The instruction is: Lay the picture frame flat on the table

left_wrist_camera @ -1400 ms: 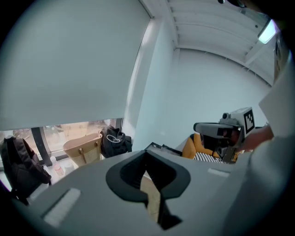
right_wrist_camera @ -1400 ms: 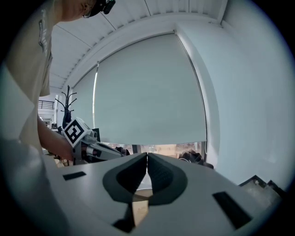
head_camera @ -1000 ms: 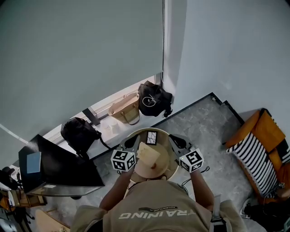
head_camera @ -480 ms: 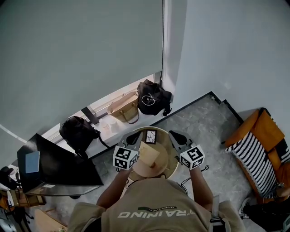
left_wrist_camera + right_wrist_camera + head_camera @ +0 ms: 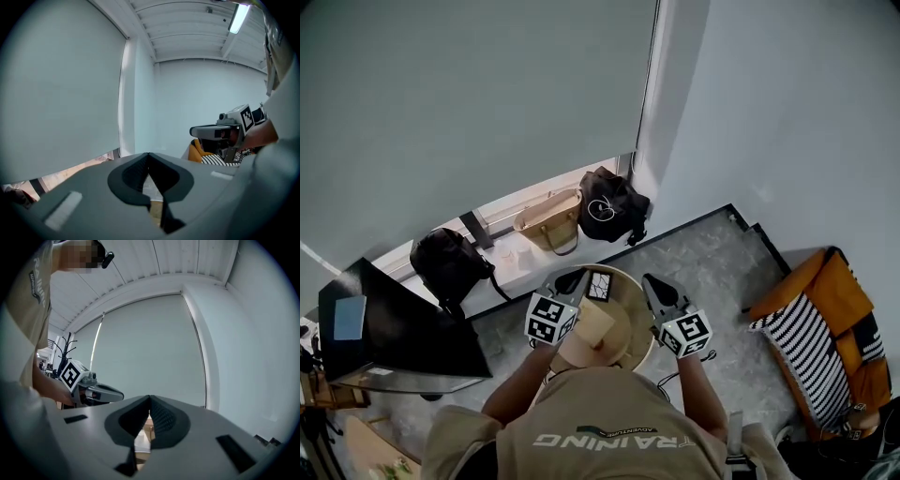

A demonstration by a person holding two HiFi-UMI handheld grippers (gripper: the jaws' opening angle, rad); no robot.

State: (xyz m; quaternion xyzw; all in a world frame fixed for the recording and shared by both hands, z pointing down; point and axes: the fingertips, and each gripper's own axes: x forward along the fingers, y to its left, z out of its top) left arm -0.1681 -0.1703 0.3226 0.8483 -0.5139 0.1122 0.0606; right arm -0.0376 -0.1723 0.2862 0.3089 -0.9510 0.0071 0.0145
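"Two tongs. State of each?"
"Both clenched, both empty. My left tongs (image 5: 149, 158): jaws pressed together, nothing between them. My right tongs (image 5: 150, 404): the same."
"Frame?"
"One picture frame (image 5: 598, 285), at the far edge of the one round table (image 5: 626, 328). It sits between my two tips, just beside the left one. Upright or flat, I cannot tell from above. One pale wooden block (image 5: 592, 325) sits nearer me on the same top."
"Further out?"
"Three bags on the floor along the window: one black bag (image 5: 445, 267), one tan handbag (image 5: 548, 223), one more black bag (image 5: 609, 206). One dark desk (image 5: 403, 328) on my left. One orange chair (image 5: 834, 291) with one striped cushion (image 5: 797, 333) on my right."
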